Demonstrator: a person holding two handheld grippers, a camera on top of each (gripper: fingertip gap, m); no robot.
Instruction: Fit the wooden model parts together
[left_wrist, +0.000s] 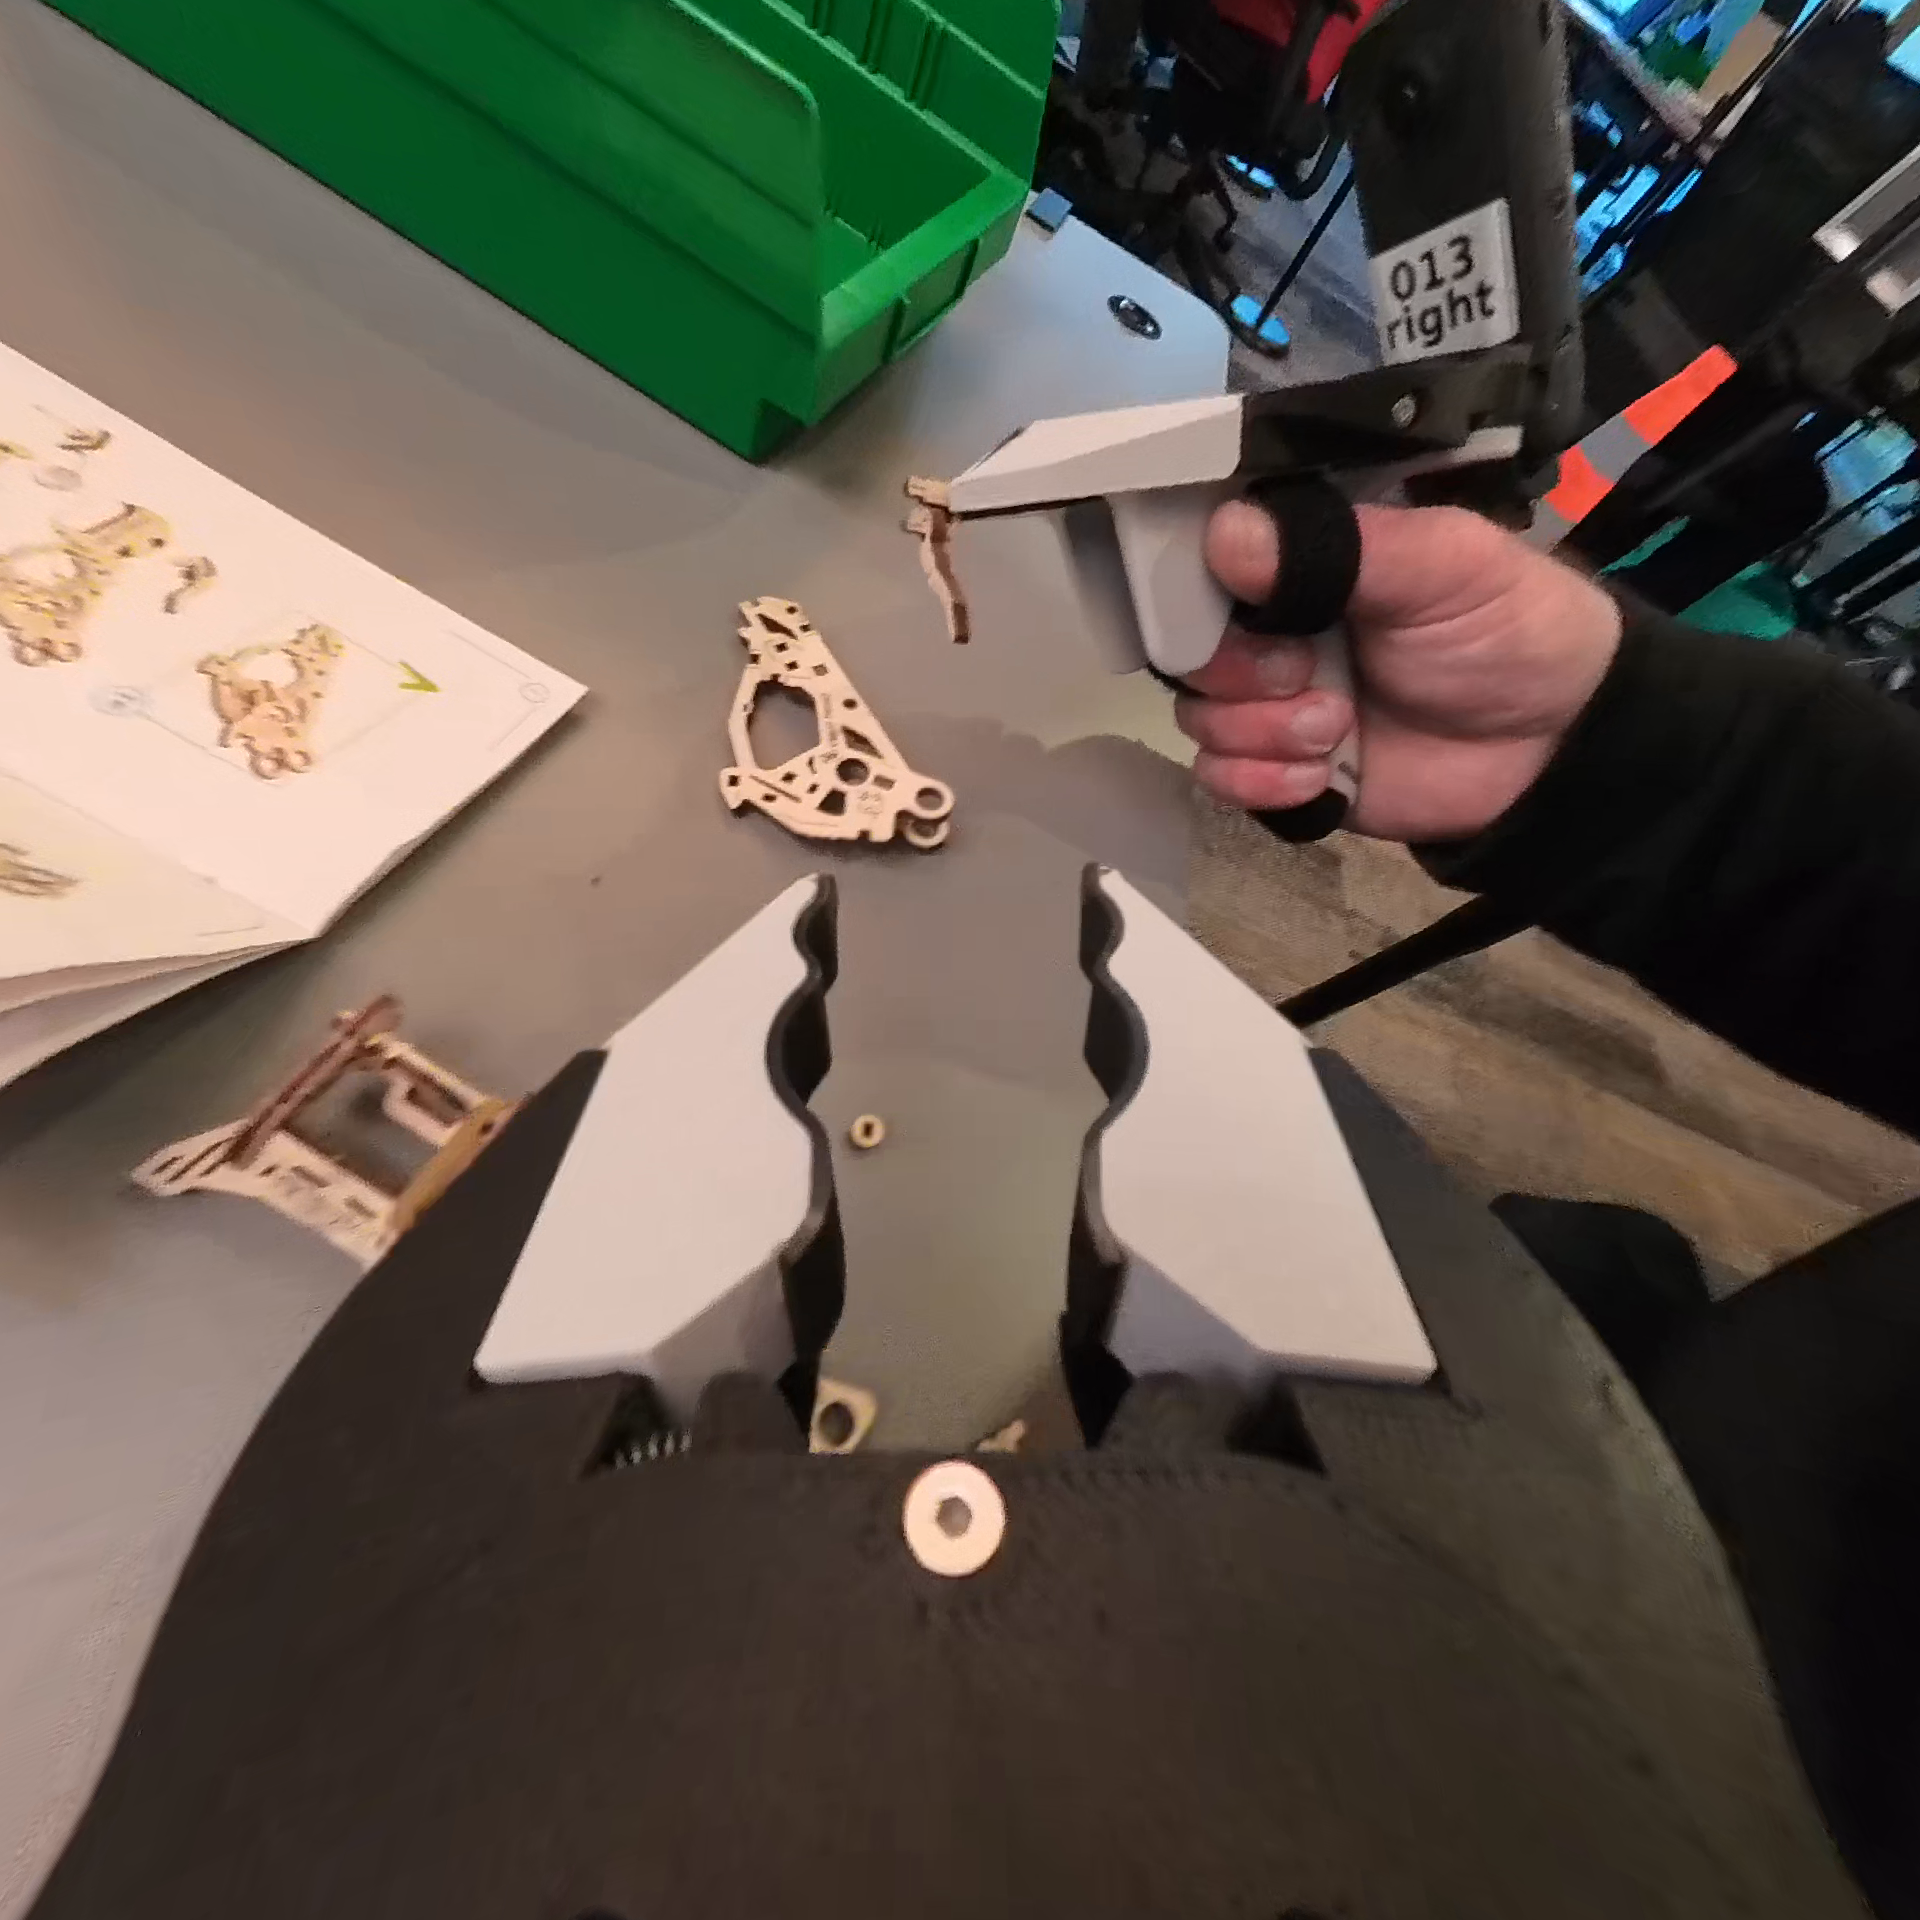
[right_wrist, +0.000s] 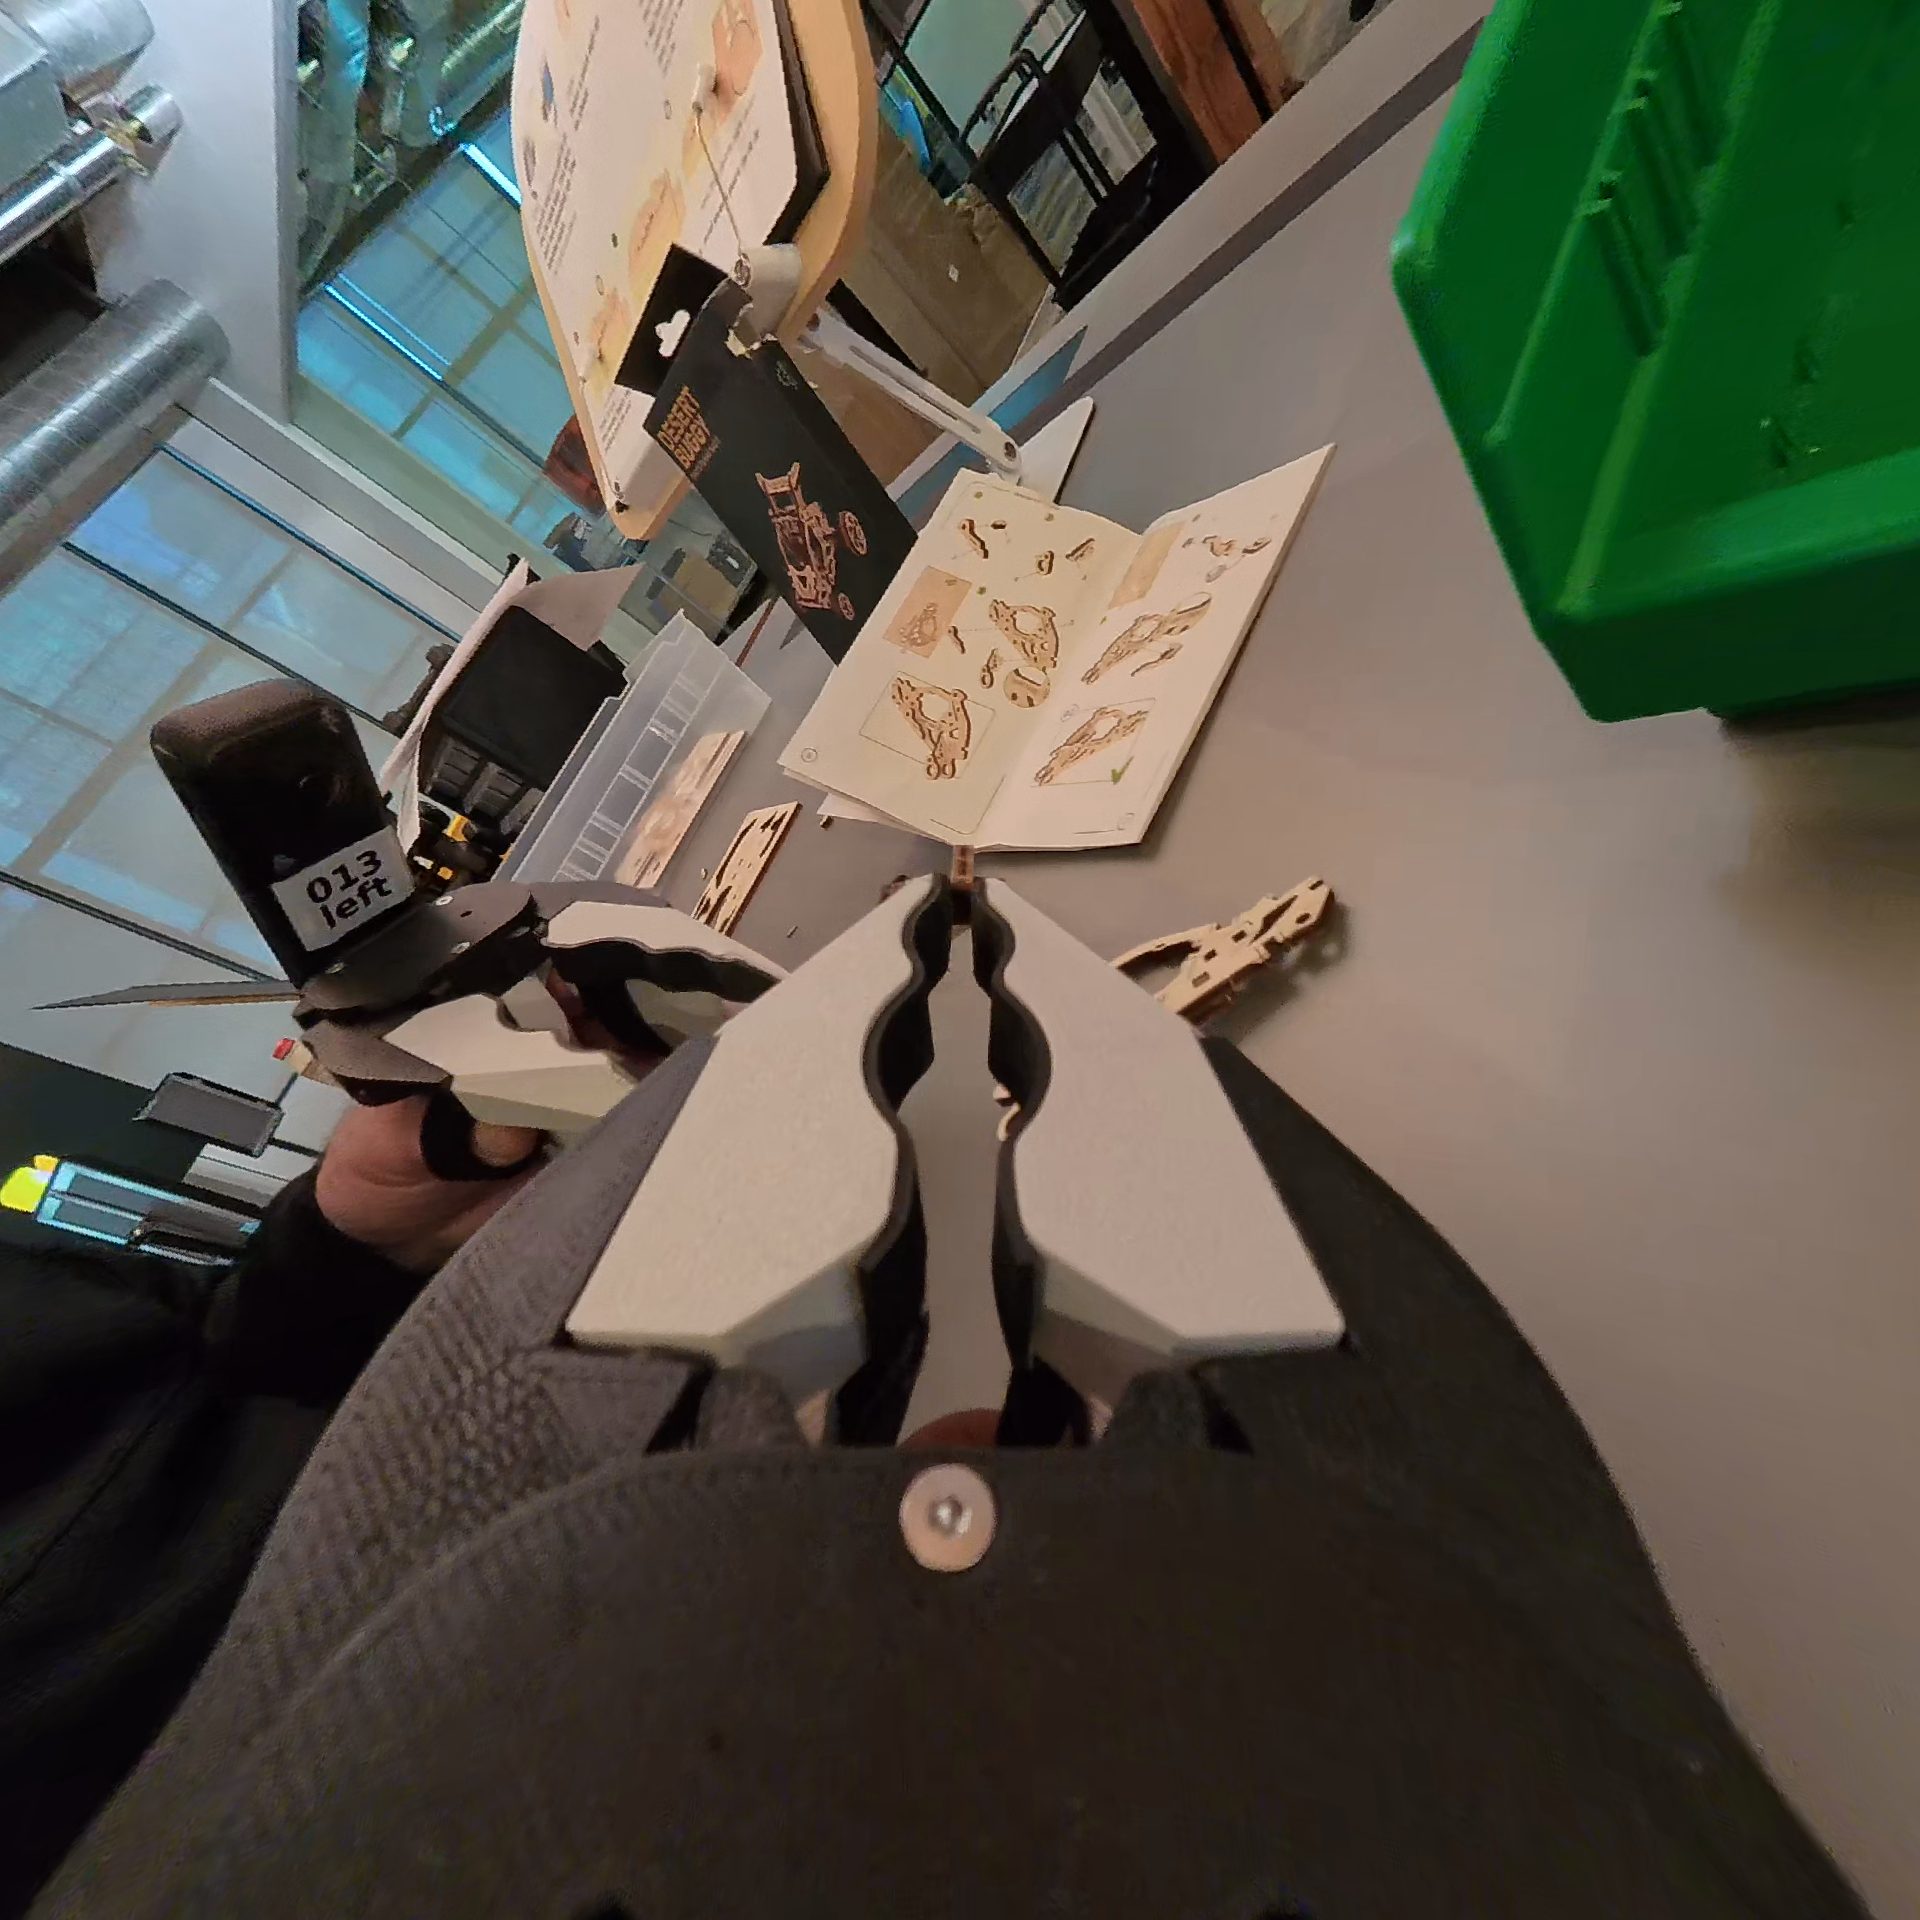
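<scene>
While the right gripper (left_wrist: 951, 499) pinched a small curved wooden strip (left_wrist: 940, 566) at its very tips, the strip hung edge-on above the grey table (left_wrist: 468, 582), clear of the surface. Both pads were pressed flat against its faces; only the top end was held, and the hooked lower end dangled free.

The strip was thin laser-cut ply: judged very light, stiff along its face but brittle across the narrow neck and the hook. A tip pinch on the broad end looked right; squeezing the thin curve would risk a snap. With so little in the tips, the strip could pivot if pushed sideways into a slot.

The flat frame plate (left_wrist: 821, 738) lay on the table just below and to the left of the strip, full of cut-outs and slender webs. Judged equally light, and likely to slide on the smooth top under any push. Best hold: the solid outer rim or the two round lugs at its near right corner, not the webs.

The left gripper (left_wrist: 956, 914) stood wide open and bare, tips just near of the plate and not touching it. A tiny wooden ring (left_wrist: 868, 1130) lay on the table between its fingers, untouched.

Further out: a part-built frame (left_wrist: 312, 1143) at near left, the open booklet (left_wrist: 208, 665) at left, the green bin (left_wrist: 727, 208) at the far side.
</scene>
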